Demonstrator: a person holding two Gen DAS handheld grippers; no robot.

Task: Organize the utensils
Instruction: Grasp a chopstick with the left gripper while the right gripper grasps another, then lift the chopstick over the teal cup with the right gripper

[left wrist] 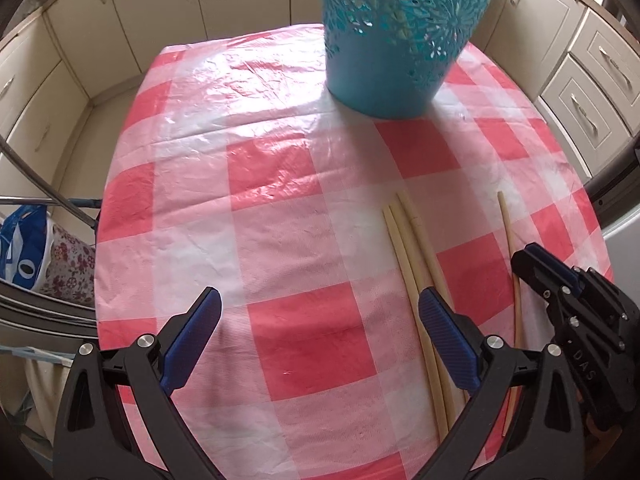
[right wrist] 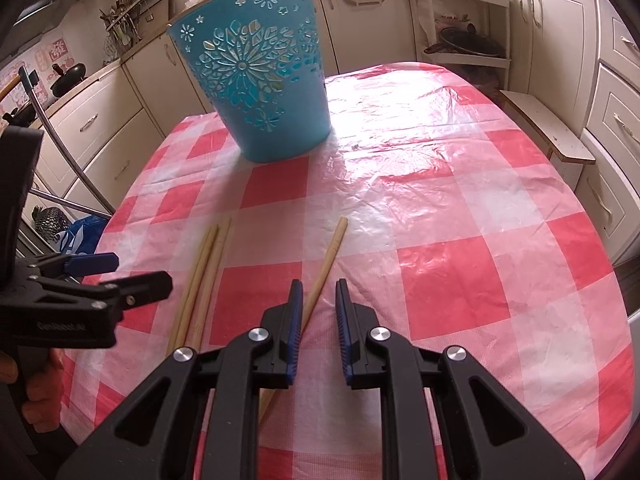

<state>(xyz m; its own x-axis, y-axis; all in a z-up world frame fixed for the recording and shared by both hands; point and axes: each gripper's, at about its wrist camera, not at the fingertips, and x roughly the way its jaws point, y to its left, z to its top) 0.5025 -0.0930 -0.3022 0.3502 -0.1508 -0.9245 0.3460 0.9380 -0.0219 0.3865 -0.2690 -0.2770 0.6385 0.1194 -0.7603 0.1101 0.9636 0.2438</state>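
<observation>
L tool (left wrist: 320,342): jaws spread wide, nothing betw the pads; hangs over the tabletop, pointing steeply down. Its R finger (left wrist: 448,344) sits above the lower part of the 3 bunched chopsticks.
R tool (right wrist: 318,332): jaws narrow but w/ a clear gap, not gripping anything. The single chopstick runs under its L finger (right wrist: 294,328), not betw the pads; can't tell if the finger touches it.
Single chopstick (right wrist: 326,264): flat on the cloth, lies apart from the bunch, to the R of it, far tip angled toward the bin side.
3 chopsticks (left wrist: 408,248): pale, lying side by side, touching or nearly so, on a pink/white patch near the front edge of the tabletop.
Bin (right wrist: 256,80): turquoise plastic, cut-out flower pattern, upright at the far side of the tabletop, well apart from all chopsticks.
Tabletop (right wrist: 460,240): red/white checked plastic cloth, wrinkled, glare at the far end.
Hand (right wrist: 36,384): person's fingers wrapped on the L tool's grip, seen at the left edge of the R wrist view.
Cabinets (left wrist: 100,32): cream doors and drawers around the tabletop.
</observation>
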